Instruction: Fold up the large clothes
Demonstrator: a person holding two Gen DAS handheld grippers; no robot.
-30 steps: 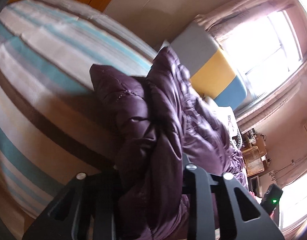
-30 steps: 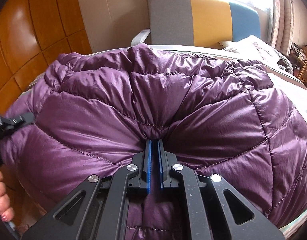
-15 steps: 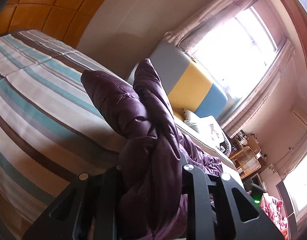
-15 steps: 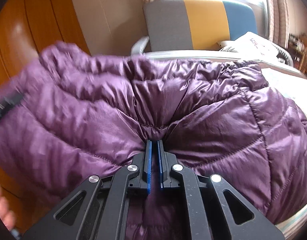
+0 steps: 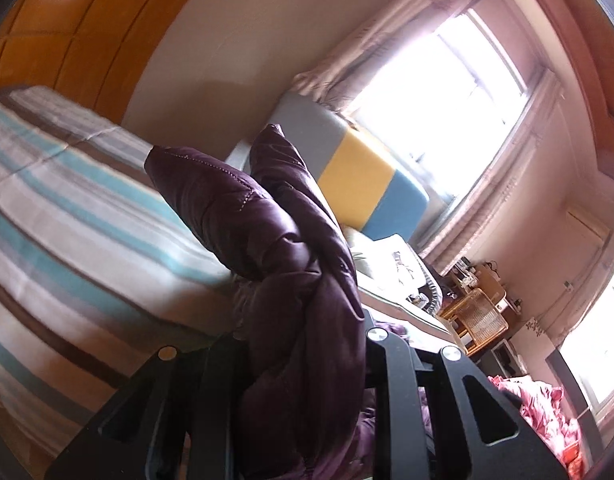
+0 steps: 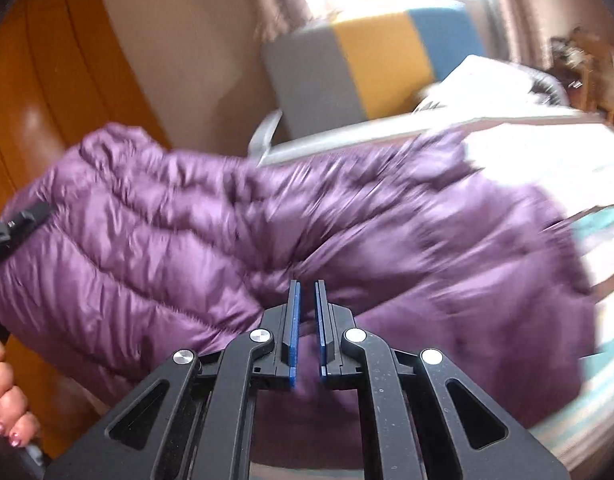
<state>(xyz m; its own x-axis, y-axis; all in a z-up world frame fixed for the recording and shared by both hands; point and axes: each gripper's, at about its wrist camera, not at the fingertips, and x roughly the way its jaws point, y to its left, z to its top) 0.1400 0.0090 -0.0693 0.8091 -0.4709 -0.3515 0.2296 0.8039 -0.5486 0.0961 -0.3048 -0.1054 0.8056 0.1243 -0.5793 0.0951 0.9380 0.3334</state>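
Observation:
A purple quilted puffer jacket (image 6: 267, 232) is lifted and stretched between both grippers above the bed. My left gripper (image 5: 303, 344) is shut on a bunched thick fold of the jacket (image 5: 291, 272), which hides its fingertips. My right gripper (image 6: 306, 300) is shut on the jacket's edge, with fabric pinched between the blue pads (image 6: 293, 320). The left gripper also shows at the left edge of the right wrist view (image 6: 15, 228), holding the jacket's other end. The jacket is blurred from motion.
The bed has a striped teal, white and brown cover (image 5: 67, 240). A grey, yellow and blue chair (image 6: 367, 60) stands beyond it under a bright window (image 5: 447, 92). Orange wood panelling (image 6: 47, 100) is on the left. A wicker stand (image 5: 483, 316) and pink cloth (image 5: 539, 404) lie at the right.
Both grippers have lifted the jacket up off the bed. It has gone from a rounded heap to a stretched, hanging sheet, and more bed and chair show behind it.

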